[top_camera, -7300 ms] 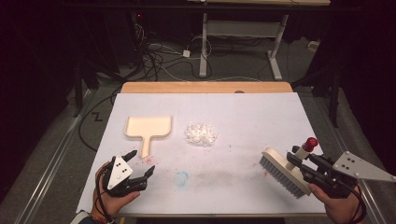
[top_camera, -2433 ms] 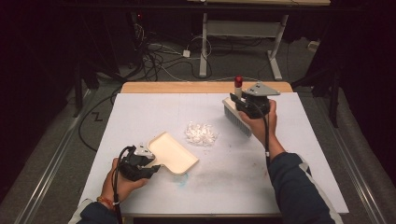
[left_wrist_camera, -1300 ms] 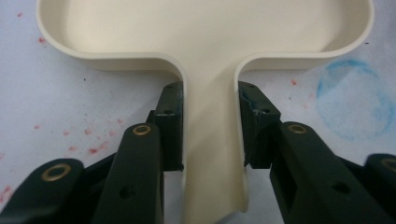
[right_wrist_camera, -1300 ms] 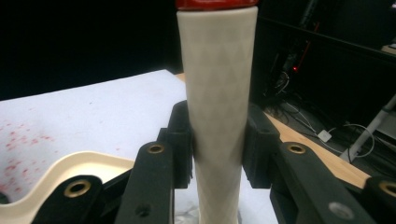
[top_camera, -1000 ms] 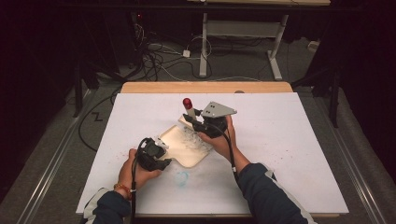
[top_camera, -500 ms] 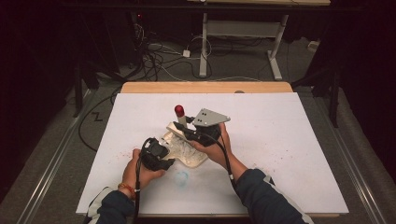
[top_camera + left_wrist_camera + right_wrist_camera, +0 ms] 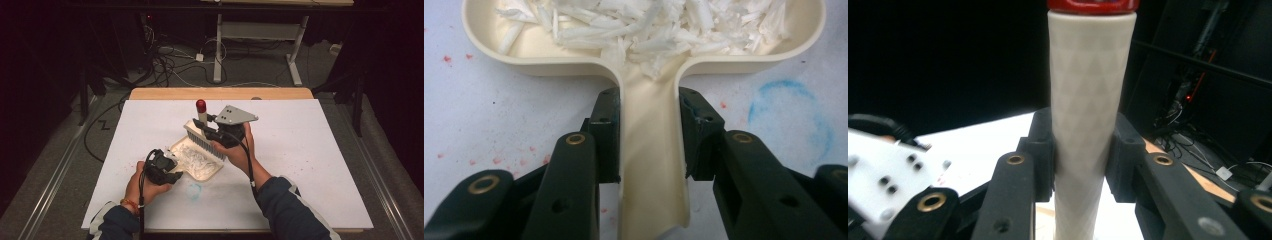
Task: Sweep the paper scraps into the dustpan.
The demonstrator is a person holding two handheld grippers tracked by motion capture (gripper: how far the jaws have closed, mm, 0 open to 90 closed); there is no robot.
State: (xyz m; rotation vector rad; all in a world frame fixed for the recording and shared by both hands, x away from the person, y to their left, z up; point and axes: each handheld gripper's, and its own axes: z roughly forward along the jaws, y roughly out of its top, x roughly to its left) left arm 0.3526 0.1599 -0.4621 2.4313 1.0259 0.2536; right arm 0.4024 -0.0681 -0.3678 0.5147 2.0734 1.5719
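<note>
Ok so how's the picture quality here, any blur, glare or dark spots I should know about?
High view: the white table cover is evenly lit and the room beyond is nearly black; the whole frame is soft. Left gripper view: the shreds in the dustpan are sharp, with a mild sheen on its handle. Right gripper view: the brush handle is slightly soft against a dark background.
</note>
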